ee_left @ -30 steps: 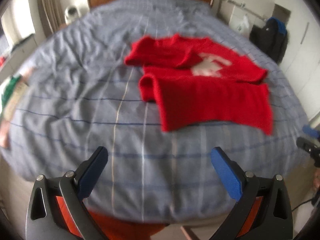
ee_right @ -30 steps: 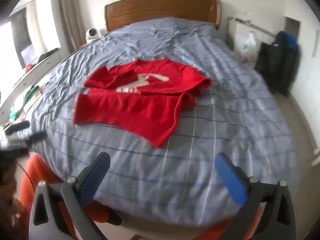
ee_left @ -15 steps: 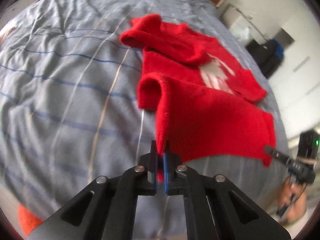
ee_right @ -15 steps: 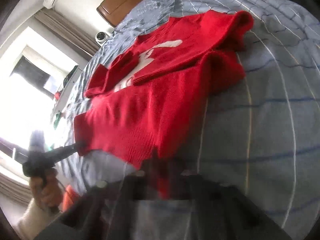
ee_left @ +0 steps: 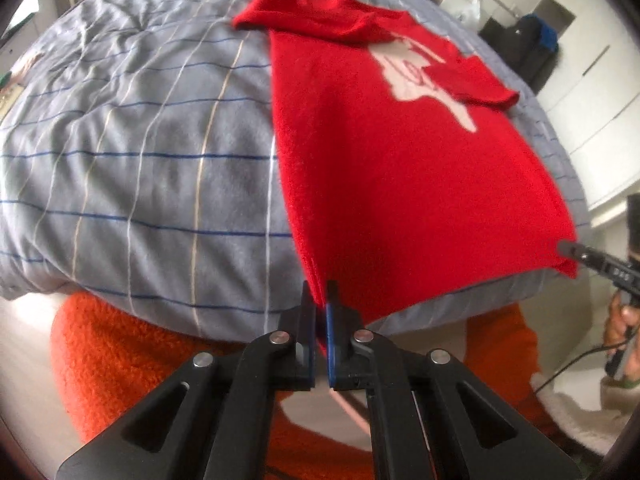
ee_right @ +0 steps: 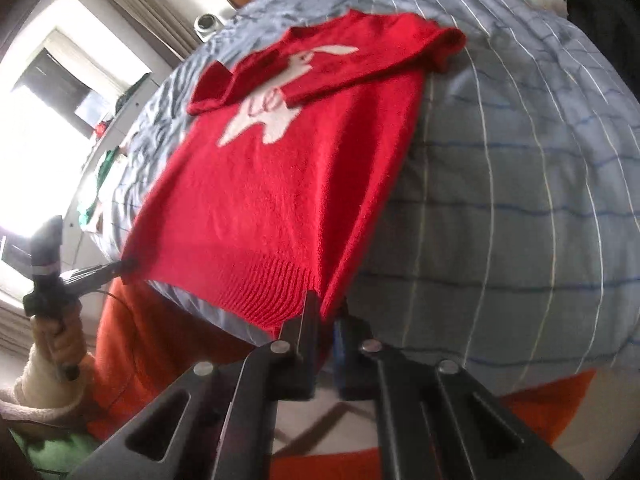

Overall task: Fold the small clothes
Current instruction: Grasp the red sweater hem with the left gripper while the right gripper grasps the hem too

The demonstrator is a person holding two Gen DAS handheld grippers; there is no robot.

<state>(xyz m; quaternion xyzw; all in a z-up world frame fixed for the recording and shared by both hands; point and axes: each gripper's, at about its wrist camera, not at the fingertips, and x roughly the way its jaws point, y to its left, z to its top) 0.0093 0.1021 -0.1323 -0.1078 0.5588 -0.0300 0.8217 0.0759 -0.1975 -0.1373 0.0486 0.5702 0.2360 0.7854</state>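
L claw (ee_left: 320, 300) pressed together, pinching the hem corner of the red sweater (ee_left: 400, 168) right at its tips. R claw (ee_right: 326, 312) likewise clamped on the opposite hem corner. Sweater stretches fwd from both claws, spread flat w/ hem pulled to the bed (ee_left: 140, 140) edge; sleeves folded across the white motif (ee_right: 272, 108) at far end. Orange rug (ee_left: 120, 360) below claws.

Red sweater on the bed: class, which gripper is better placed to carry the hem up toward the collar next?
Neither alone. The left gripper and right gripper each pinch a hem corner of the red sweater, stretched flat over the bed; probably both should lift together.
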